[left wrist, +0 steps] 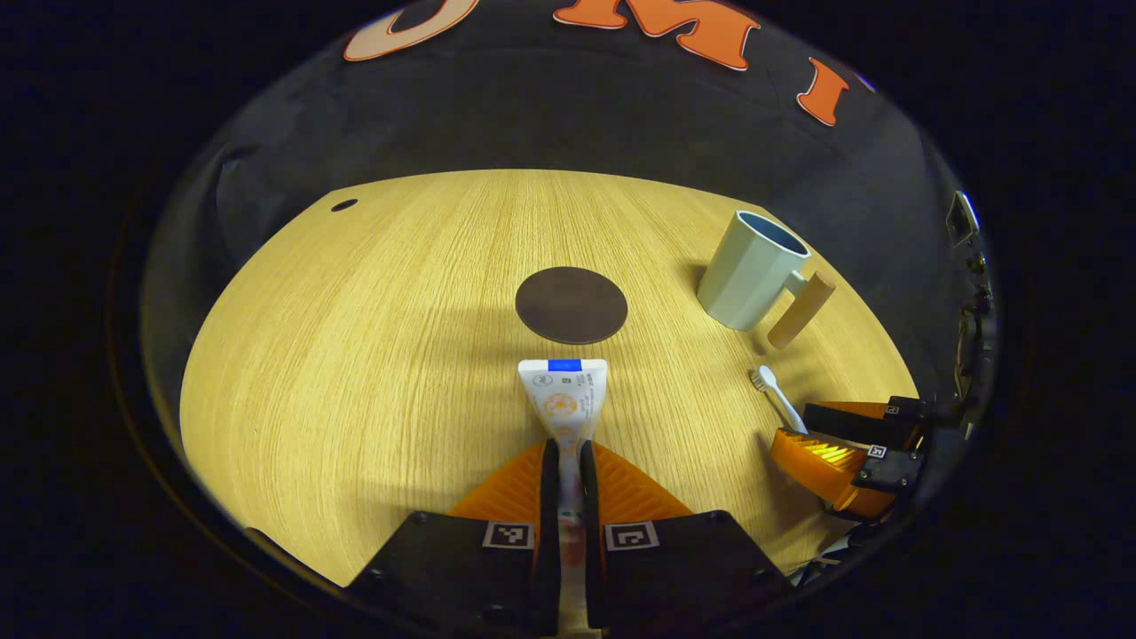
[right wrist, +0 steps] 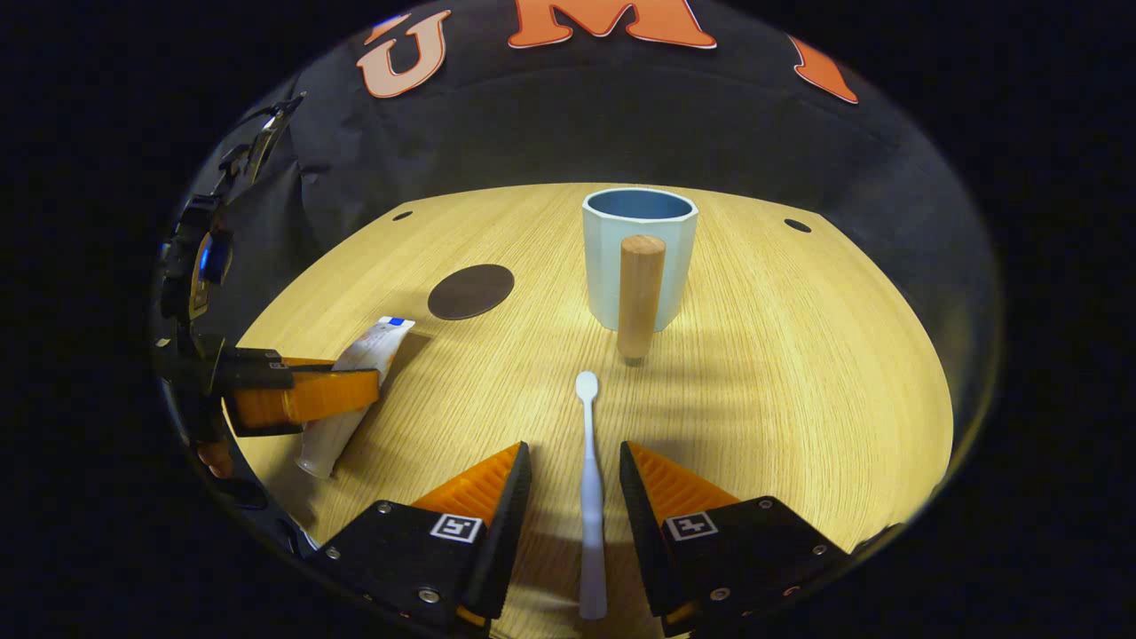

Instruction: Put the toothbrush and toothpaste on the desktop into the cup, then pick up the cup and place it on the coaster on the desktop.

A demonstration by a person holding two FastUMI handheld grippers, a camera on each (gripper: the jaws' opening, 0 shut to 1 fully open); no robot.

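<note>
The toothpaste point(left wrist: 565, 397) is seen in the left gripper view clamped between the two fingers of the left gripper point(left wrist: 568, 461), its long axis in line with the fingers and its flat crimped end pointing ahead toward the coaster point(left wrist: 571, 304). In the right gripper view the tube appears tilted, cap end low near the desktop point(right wrist: 781, 373); whether that end touches the wood cannot be told.

The toothbrush point(right wrist: 588, 497) lies flat on the desktop, its long axis running straight along the right gripper point(right wrist: 575, 484), head end pointing toward the cup point(right wrist: 639, 266). It rests in the gap between the fingers, which stand apart on either side and press on nothing.

The cup stands upright and empty directly beyond the toothbrush head, its wooden handle point(right wrist: 640, 295) facing the right gripper. The coaster lies bare, well left of the cup in that view.

Judgement: the right gripper is the nearer to the cup; the left must carry the tube across, to its own right, past the coaster. Neither item is yet in the cup.
</note>
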